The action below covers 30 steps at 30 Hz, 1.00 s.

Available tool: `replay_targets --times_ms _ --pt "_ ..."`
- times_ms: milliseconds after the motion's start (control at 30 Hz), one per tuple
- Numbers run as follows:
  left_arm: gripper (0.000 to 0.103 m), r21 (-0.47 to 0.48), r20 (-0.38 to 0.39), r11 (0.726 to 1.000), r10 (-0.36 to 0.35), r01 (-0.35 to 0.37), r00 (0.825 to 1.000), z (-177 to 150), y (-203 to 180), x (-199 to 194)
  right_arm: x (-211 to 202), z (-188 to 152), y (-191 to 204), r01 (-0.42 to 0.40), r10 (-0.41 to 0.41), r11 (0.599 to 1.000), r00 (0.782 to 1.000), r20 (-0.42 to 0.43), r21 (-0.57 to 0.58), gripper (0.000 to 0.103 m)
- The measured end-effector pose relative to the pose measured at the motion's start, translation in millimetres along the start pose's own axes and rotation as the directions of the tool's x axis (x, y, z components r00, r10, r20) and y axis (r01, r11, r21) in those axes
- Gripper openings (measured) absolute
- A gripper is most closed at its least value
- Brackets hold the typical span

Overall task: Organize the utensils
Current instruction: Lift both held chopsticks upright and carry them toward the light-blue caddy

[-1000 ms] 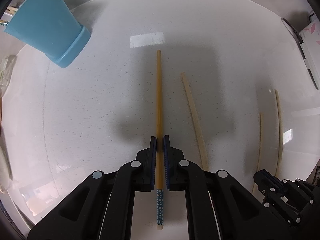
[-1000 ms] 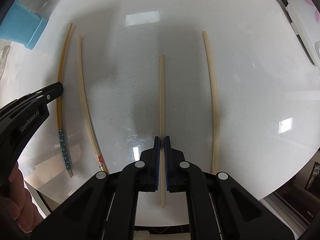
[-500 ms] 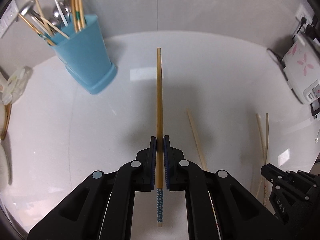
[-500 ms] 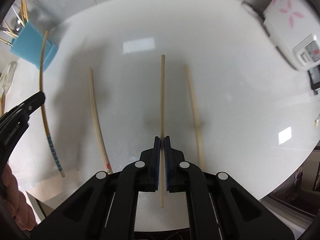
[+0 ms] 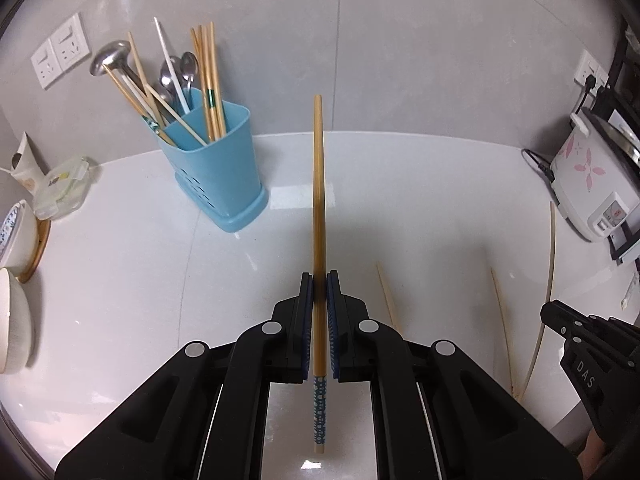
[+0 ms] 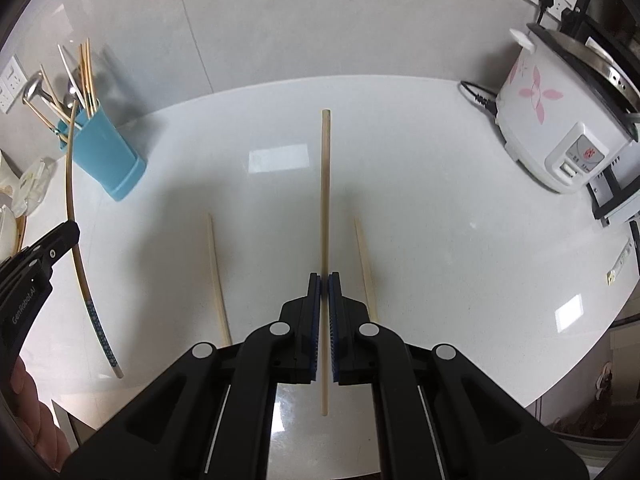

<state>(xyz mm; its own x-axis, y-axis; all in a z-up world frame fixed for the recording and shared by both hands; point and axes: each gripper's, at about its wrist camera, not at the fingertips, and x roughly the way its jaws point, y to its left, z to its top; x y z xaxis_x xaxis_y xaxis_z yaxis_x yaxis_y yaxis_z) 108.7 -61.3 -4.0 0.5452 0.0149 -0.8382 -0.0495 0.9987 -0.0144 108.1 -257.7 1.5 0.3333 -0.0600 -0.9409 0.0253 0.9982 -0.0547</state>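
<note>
chopsticks, one per gripper: blue-patterned chopstick pinched tight in left gripper, plain chopstick clamped in right gripper, both off the counter. could easily snag on the crowded blue holder, two more lying loose.

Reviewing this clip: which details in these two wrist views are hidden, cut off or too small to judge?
- Left wrist view: the near ends of the two loose chopsticks run behind the left gripper body.
- Right wrist view: the near end of one loose chopstick passes behind the right gripper.
- Both views: the lower parts of the utensils stay hidden inside the blue holder.
- Rice cooker panel labels: too small.
</note>
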Motion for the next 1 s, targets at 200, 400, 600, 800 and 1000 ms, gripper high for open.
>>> replay_targets --times_ms 200,400,600,800,1000 --pt "0.006 -0.012 0.041 1.000 0.014 -0.014 0.999 11.3 10.4 -18.6 -19.1 11.2 8.5 -0.010 0.011 1.000 0.998 0.060 -0.008 0.003" --pt "0.006 -0.037 0.061 0.999 0.031 -0.029 0.998 23.4 20.7 -31.2 -34.9 28.8 15.3 -0.011 0.013 1.000 0.994 0.111 -0.018 0.003" --pt "0.006 -0.058 0.094 0.998 0.039 -0.034 0.995 40.2 30.1 -45.8 -50.8 46.2 14.4 -0.017 0.021 1.000 0.986 0.164 -0.025 0.003" --pt "0.006 -0.075 0.123 0.997 0.046 -0.037 0.991 59.9 39.4 -58.0 -64.1 64.6 14.6 -0.028 0.033 0.999 0.978 0.207 -0.027 0.003" --pt "0.006 -0.083 0.148 0.995 0.066 -0.054 0.987 74.2 46.0 -65.8 -74.5 80.6 19.0 -0.034 0.041 0.999 0.968 0.247 -0.033 0.003"
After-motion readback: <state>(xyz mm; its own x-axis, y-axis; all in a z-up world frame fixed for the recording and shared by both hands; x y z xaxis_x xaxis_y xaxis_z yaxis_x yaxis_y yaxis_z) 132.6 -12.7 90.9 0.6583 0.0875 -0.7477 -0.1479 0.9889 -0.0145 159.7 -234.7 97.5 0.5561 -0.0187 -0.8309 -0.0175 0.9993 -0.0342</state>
